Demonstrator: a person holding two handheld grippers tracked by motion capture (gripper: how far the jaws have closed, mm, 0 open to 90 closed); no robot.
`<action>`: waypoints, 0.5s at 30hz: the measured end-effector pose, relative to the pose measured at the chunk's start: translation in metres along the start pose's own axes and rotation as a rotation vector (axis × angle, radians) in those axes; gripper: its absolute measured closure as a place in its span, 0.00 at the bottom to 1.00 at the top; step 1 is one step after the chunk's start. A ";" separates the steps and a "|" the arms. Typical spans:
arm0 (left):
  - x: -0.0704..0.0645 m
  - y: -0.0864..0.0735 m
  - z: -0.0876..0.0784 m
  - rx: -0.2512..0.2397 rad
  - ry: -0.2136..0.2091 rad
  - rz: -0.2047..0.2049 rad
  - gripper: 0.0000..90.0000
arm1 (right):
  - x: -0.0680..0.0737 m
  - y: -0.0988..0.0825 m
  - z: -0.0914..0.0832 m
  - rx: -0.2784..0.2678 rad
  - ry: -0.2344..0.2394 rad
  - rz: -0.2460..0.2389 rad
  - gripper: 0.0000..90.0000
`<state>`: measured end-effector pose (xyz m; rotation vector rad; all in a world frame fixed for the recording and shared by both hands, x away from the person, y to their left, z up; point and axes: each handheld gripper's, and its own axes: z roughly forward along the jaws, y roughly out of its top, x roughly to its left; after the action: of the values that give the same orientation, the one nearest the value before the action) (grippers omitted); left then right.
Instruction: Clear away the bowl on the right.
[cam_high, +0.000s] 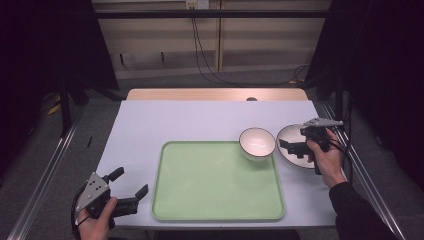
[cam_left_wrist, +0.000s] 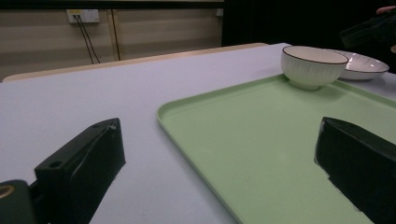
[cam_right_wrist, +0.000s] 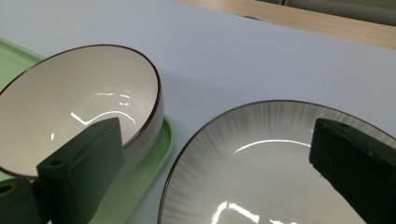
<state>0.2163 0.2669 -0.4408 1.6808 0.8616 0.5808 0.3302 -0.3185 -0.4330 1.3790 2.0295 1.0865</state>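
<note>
Left gripper (cam_high: 131, 186) idle near the table's front-left corner, jaws spread, empty. Right gripper (cam_high: 295, 147) hovers released over plate (cam_high: 290, 136) beside tray (cam_high: 218, 181). Plate likely rigid, glossy, breakable: grip its rim. Bowl (cam_high: 257, 143) on tray's far-right corner.

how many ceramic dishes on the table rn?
2. A white ribbed ceramic bowl with a dark rim sits in the green plastic tray's far right corner. A shallow white dark-rimmed plate sits on the table right of the tray, under the right gripper.
</note>
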 end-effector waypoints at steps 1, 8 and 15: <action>0.000 0.000 0.000 0.000 -0.002 -0.001 0.02 | 0.000 -0.004 -0.003 -0.005 0.001 0.002 0.03; -0.001 0.000 0.001 -0.002 -0.002 -0.003 0.02 | -0.001 -0.014 -0.018 -0.034 -0.010 0.011 0.03; -0.001 0.000 0.001 0.001 -0.002 -0.003 0.02 | 0.003 -0.022 -0.035 -0.057 0.005 0.015 0.02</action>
<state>0.2166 0.2658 -0.4408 1.6807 0.8626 0.5768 0.2915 -0.3323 -0.4300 1.3664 1.9788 1.1472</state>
